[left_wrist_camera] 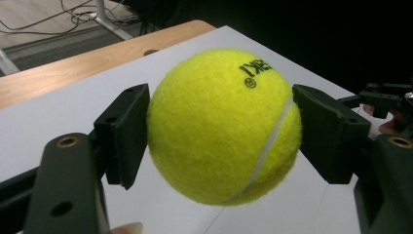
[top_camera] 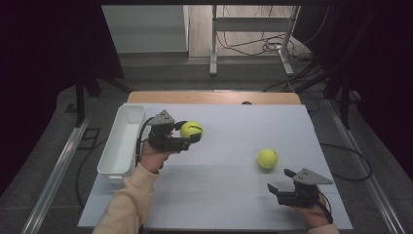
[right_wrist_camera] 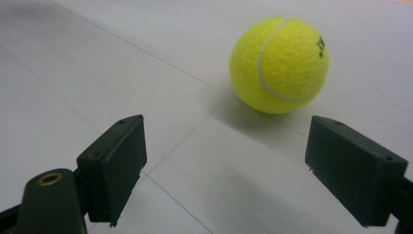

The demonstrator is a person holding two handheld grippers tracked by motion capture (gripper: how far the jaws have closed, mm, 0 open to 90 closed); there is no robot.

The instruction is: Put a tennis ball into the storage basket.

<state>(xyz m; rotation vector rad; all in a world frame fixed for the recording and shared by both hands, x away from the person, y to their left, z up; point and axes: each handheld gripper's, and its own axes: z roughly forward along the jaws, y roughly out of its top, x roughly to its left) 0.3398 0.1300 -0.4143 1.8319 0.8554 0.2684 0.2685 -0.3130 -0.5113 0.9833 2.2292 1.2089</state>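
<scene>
White table, two tennis balls, one already in your grip.

Your right gripper (top_camera: 283, 183), jaws spread, sits lower right; the loose ball (top_camera: 267, 158) lies just up-left of it. Farther off, your left gripper (top_camera: 190, 132) pinches the held ball (top_camera: 191, 129) beside the white bin (top_camera: 117, 144).

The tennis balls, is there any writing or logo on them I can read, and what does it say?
Held tennis ball, left gripper view: black print, upside down, seemingly "TEKI" over a small round logo; reading uncertain.
Tennis ball on the table, right gripper view: black marks at its right edge, too small to read.
</scene>
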